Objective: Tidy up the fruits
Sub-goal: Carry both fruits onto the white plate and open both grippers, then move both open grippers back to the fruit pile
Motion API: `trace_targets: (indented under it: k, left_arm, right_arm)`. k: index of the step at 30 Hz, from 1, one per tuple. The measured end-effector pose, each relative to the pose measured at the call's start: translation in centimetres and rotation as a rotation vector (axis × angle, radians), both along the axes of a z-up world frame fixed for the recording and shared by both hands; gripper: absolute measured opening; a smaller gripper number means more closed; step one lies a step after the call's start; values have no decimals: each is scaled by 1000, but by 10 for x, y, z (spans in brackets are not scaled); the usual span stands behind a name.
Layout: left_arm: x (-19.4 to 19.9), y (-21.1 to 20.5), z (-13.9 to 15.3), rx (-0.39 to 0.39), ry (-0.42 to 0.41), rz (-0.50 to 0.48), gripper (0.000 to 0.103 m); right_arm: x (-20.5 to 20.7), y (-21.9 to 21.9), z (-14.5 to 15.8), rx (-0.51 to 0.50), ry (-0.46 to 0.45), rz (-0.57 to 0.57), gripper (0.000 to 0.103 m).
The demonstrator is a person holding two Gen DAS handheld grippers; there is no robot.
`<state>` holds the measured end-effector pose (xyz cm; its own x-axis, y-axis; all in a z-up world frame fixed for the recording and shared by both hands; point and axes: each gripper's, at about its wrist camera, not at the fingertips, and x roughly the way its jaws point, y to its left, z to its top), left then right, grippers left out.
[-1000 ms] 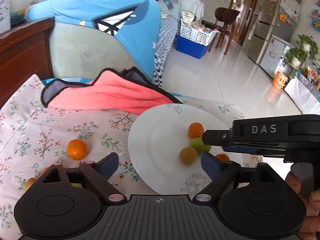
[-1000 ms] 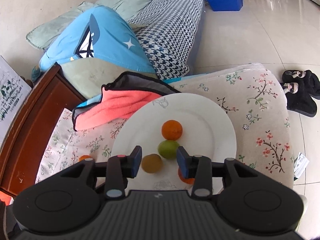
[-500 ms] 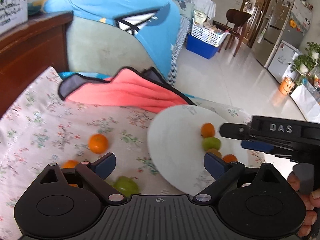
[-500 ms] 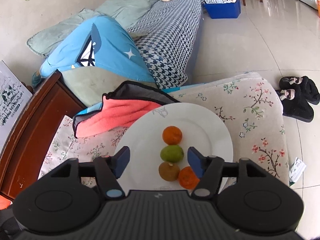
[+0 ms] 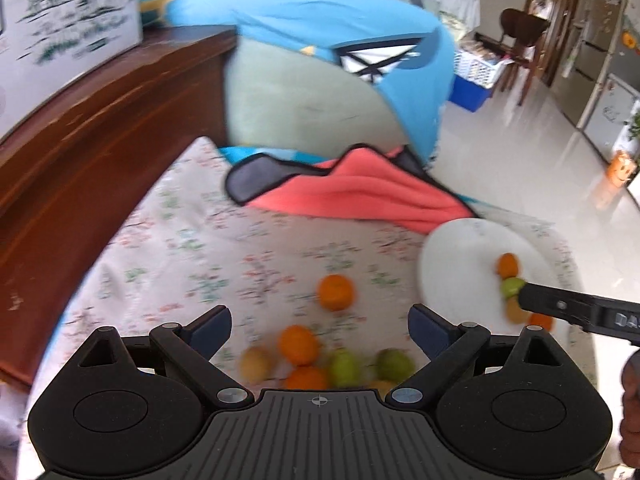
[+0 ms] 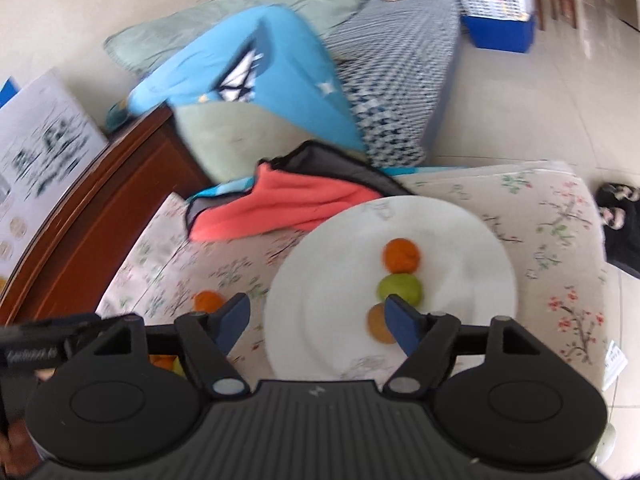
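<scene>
Right claw [image 6: 318, 318] jaws just widened, empty, off plate [image 6: 320, 280]; left claw [image 5: 320, 326] wide, empty, over loose fruits [image 5: 320, 356]; pink cloth [image 5: 360, 196] behind.

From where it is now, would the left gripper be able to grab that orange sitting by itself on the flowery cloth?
Probably yes. The left gripper is open and empty, and the lone orange lies just ahead of its fingertips with nothing between.

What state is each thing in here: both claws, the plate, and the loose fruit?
Left claw: open, empty, above loose fruit.
Right claw: open, empty, jaws just opened.
White plate: flat on the floral cushion, holding a row of fruit.
Lone orange: on the cushion, off the plate.
</scene>
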<state>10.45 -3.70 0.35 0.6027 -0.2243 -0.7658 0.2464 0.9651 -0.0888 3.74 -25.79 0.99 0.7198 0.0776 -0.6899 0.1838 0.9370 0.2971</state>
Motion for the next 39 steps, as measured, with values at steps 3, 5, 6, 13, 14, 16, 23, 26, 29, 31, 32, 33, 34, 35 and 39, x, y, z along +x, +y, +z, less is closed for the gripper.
trace_targets:
  k: [3, 5, 6, 13, 14, 16, 23, 26, 29, 31, 32, 33, 34, 35, 39]
  left_arm:
    - [2, 15, -2, -15, 20, 27, 96]
    - [2, 22, -5, -13, 34, 44, 96]
    - [2, 24, -6, -3, 38, 55, 96]
    - [9, 42, -14, 24, 52, 101, 96]
    - [10, 43, -16, 35, 54, 102, 96]
    - [13, 46, -24, 76, 55, 97, 96]
    - [20, 58, -44, 131, 60, 48, 95]
    - [21, 63, -46, 105, 53, 32, 94]
    - [21, 64, -50, 64, 69, 18, 94]
    - [19, 61, -52, 51, 72, -9, 93]
    - [19, 59, -54, 54, 69, -25, 92]
    - [18, 56, -55, 62, 64, -41, 92]
    - [17, 55, -56, 67, 59, -48, 91]
    - [17, 54, -57, 67, 58, -52, 89]
    - [20, 56, -64, 44, 80, -44, 79]
  right_arm:
    - [1, 14, -1, -35, 2, 64, 75]
    - [1, 24, -2, -71, -2, 95, 75]
    - [1, 28, -3, -85, -2, 110, 75]
    - [7, 60, -9, -168, 24, 214, 75]
    - [8, 62, -10, -170, 26, 222, 75]
    - [10, 67, -13, -171, 39, 237, 75]
    - [19, 79, -25, -170, 68, 267, 75]
    - [21, 82, -28, -144, 64, 283, 71]
    - [25, 88, -33, -133, 69, 303, 63]
    - [26, 92, -36, -131, 73, 320, 59]
    - [26, 94, -36, -131, 75, 328, 58]
    - [27, 96, -38, -134, 75, 336, 55]
    - [27, 97, -39, -138, 75, 341, 53]
    - [27, 97, -39, -139, 76, 343, 52]
    - [30, 94, -43, -126, 87, 332, 46]
